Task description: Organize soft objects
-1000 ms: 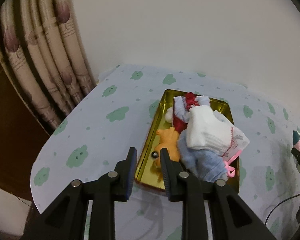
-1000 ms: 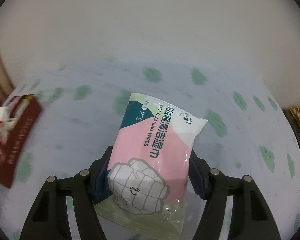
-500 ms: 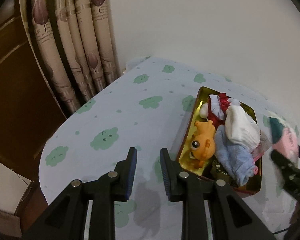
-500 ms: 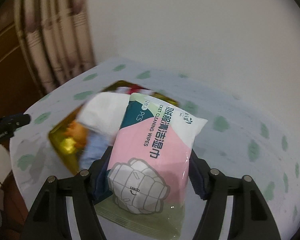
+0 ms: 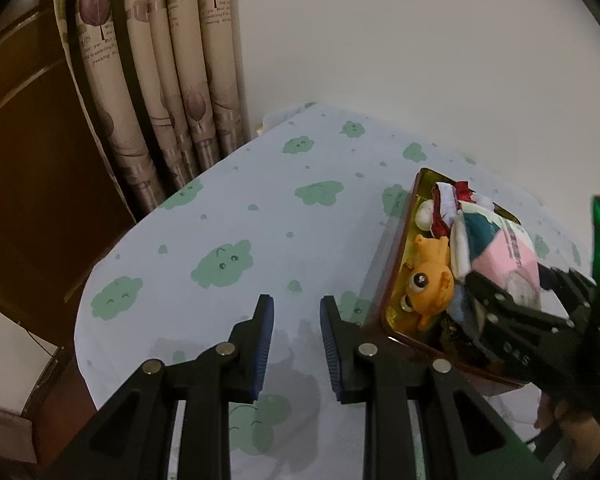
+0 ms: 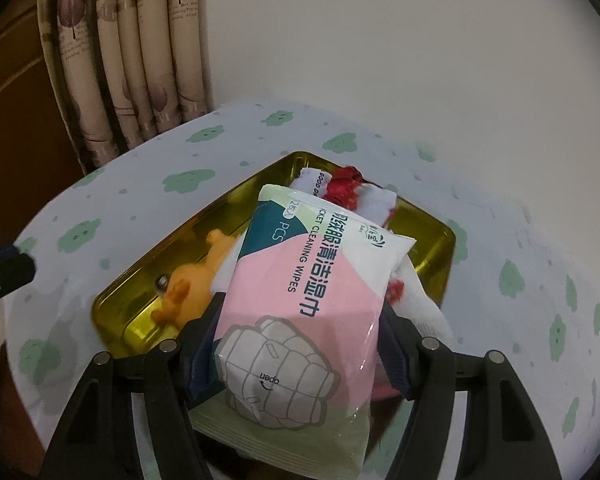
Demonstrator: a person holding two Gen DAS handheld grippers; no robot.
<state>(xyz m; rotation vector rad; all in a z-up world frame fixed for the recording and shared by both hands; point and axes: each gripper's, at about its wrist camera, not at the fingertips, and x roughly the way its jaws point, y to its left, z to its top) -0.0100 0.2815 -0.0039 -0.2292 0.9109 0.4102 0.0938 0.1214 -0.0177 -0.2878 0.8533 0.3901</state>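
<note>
Placement is the step in hand, judging by how things lie: the right gripper [image 6: 300,348] grasps a pack of cleaning wipes [image 6: 312,292] and holds it over the gold tin tray [image 6: 148,280], which already carries an orange plush toy [image 6: 192,284], a red and white cloth bundle [image 6: 348,188] and a white cloth [image 6: 424,304]. Its fingers [image 6: 204,344] are clenched on the lower half of the pack, one on each long side, near the printed "open" flap, so the upper half juts forward past the fingertips and hides the middle of the tray. From the left wrist view the pack [image 5: 500,256] sits above the pile, close to the white cloth; whether it already touches that cloth I cannot tell. The next move, as I judge it, calls for lowering the pack onto the pile and only then releasing it, with care that it lands inside the rim and does not slide off the heaped soft things. The left gripper [image 5: 296,332] hangs over the cloud-print desk [image 5: 220,216] just beside the tray's near corner, its fingers [image 5: 262,332] apart with nothing between them, well placed to steady the tray if it shifts.
</note>
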